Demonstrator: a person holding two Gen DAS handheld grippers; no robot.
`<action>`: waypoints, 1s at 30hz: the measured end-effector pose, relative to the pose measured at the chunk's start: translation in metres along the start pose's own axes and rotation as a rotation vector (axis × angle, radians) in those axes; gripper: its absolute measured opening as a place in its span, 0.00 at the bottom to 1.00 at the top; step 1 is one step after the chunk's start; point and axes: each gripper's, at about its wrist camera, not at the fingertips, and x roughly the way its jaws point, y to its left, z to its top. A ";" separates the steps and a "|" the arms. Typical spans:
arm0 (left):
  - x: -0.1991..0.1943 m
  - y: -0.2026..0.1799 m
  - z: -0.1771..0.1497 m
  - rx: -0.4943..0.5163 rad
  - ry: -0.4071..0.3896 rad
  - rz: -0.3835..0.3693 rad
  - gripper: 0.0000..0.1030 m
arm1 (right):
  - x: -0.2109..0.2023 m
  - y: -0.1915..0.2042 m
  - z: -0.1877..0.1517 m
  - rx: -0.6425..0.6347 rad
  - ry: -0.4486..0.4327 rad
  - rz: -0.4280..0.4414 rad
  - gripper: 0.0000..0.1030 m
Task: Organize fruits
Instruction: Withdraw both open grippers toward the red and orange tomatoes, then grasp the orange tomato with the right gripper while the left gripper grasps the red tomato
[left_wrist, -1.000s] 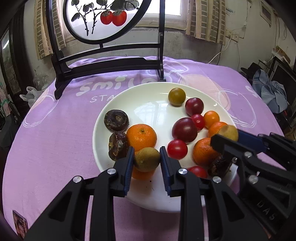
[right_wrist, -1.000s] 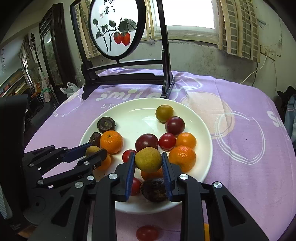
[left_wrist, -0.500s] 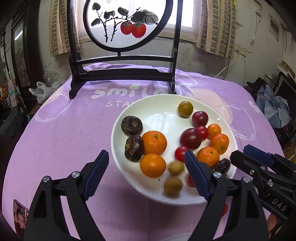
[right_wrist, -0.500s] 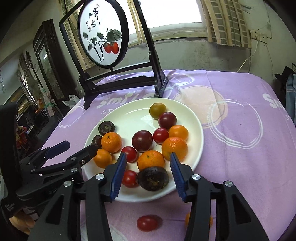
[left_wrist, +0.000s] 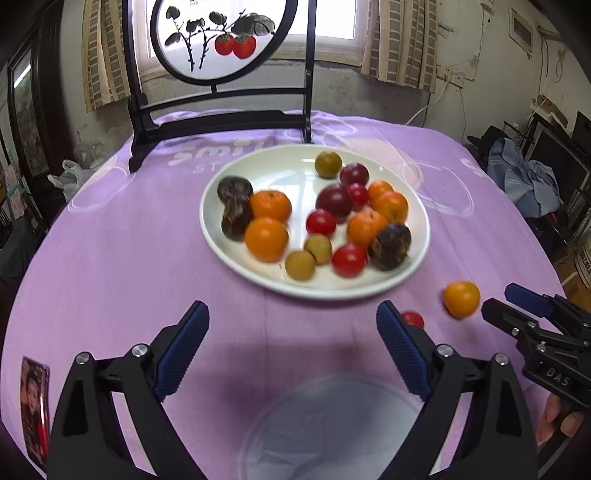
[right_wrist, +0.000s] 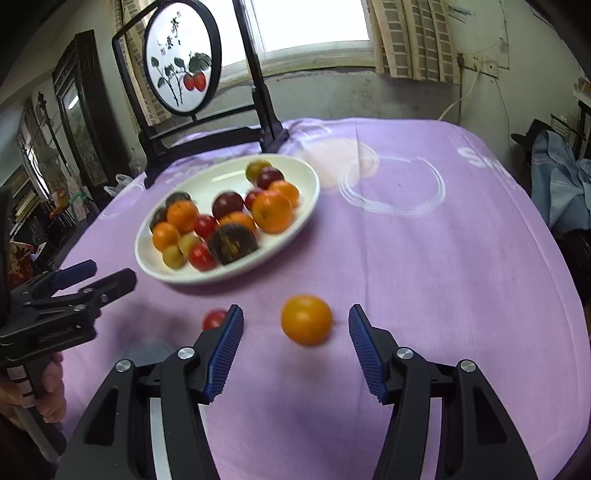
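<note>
A: Entry, left wrist view. Left gripper (left_wrist: 291, 325) has its jaws spread wide and holds nothing; it hangs over bare purple tablecloth (left_wrist: 122, 251) on the near side of the white plate (left_wrist: 419, 240).

B: Contents of the plate?

A: Mixed fruit. Two oranges (left_wrist: 266, 238) sit left of centre beside two dark wrinkled fruits (left_wrist: 236, 218). Two small tan-green fruits (left_wrist: 300, 264) lie near the front rim, touching or nearly so. Red tomatoes (left_wrist: 349, 259), dark plums (left_wrist: 334, 201) and more oranges fill the right half.

B: Anything off the plate?

A: Two pieces. A loose orange (right_wrist: 306, 319) lies on the cloth, between the plate and the right gripper's fingers. A small red tomato (right_wrist: 214, 319) sits just left of it, partly hidden behind the left blue pad (right_wrist: 225, 350).

B: Right gripper?

A: Right gripper (right_wrist: 295, 349) is open wide, empty, with the loose orange framed just ahead of the gap and not touched by either pad. Slight motion blur on the fruit.

B: Background?

A: A black stand with a round painted screen (left_wrist: 221, 37) stands behind the plate.
</note>
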 end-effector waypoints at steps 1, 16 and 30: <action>0.000 -0.001 -0.005 -0.003 0.008 -0.008 0.88 | 0.001 -0.002 -0.004 0.005 0.008 -0.003 0.58; 0.023 -0.008 -0.043 0.015 0.087 -0.089 0.89 | 0.039 0.008 -0.015 -0.085 0.080 -0.111 0.59; 0.032 -0.008 -0.044 0.029 0.117 -0.116 0.89 | 0.056 0.021 0.003 -0.114 0.072 -0.164 0.38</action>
